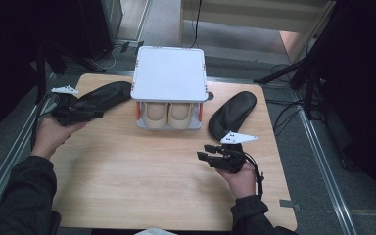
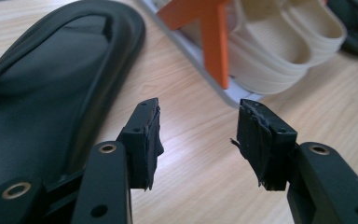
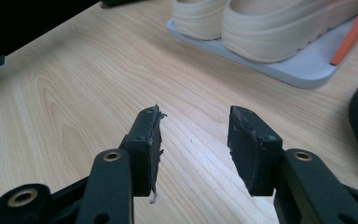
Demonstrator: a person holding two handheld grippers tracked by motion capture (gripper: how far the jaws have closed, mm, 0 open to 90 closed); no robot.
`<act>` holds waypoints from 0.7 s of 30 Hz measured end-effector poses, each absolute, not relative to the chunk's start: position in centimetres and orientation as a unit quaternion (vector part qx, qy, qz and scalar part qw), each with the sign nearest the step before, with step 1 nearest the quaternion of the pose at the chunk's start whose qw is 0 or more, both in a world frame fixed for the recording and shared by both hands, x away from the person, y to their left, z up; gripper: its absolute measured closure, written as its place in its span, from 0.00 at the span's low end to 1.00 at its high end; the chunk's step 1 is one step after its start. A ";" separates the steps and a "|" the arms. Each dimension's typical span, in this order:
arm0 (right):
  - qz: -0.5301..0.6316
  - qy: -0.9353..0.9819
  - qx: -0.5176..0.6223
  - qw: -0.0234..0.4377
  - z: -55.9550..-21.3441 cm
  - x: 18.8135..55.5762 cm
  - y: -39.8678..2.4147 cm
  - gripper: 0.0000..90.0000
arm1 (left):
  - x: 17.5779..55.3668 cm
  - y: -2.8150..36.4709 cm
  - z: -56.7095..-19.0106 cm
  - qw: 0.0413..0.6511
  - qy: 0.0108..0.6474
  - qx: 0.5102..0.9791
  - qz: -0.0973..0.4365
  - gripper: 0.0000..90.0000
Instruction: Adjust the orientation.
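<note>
Black insoles (image 1: 103, 95) on pale wood table (image 1: 142, 186), grey floor (image 1: 303, 161), both claws spread, empty

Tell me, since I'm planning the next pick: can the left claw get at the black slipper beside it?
Probably yes. The left claw is open with nothing between its jaws, and the black slipper lies flat on the table right next to it, uncovered, with bare wood in between.

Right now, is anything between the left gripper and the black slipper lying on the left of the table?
Nothing visible. The left gripper stands open right beside the black slipper, with bare wooden table between its jaws. The shoe rack holding the beige slippers stands off to the side, not in the path.
</note>
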State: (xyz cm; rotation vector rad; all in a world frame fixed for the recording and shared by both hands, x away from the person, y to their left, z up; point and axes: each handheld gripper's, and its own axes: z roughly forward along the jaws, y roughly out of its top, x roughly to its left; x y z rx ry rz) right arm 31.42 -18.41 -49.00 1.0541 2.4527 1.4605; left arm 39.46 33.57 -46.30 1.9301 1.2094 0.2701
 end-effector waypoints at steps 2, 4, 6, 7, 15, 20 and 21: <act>0.480 0.804 0.346 0.051 -49.0 31.3 -18.6 0.61 | 40.1 34.0 -46.5 0.412 0.482 0.765 0.108 0.57; 0.479 0.804 0.348 0.054 -49.0 31.2 -18.7 0.61 | 40.6 34.3 -46.8 0.410 0.487 0.763 0.107 0.57; 0.478 0.802 0.353 0.058 -49.0 31.0 -18.9 0.61 | 41.0 34.6 -47.1 0.412 0.494 0.758 0.106 0.58; 0.480 0.798 0.360 0.055 -49.0 30.9 -19.0 0.61 | 41.2 34.7 -47.2 0.413 0.494 0.757 0.109 0.58; 0.469 0.809 0.352 0.052 -49.3 30.7 -18.1 0.61 | 42.5 35.2 -48.4 0.408 0.505 0.750 0.125 0.58; 0.472 0.811 0.341 0.052 -49.2 30.4 -17.7 0.61 | 43.3 35.1 -48.5 0.374 0.507 0.766 0.130 0.59; 0.471 0.812 0.341 0.053 -49.2 30.4 -17.7 0.61 | 43.5 34.9 -48.2 0.369 0.502 0.770 0.136 0.59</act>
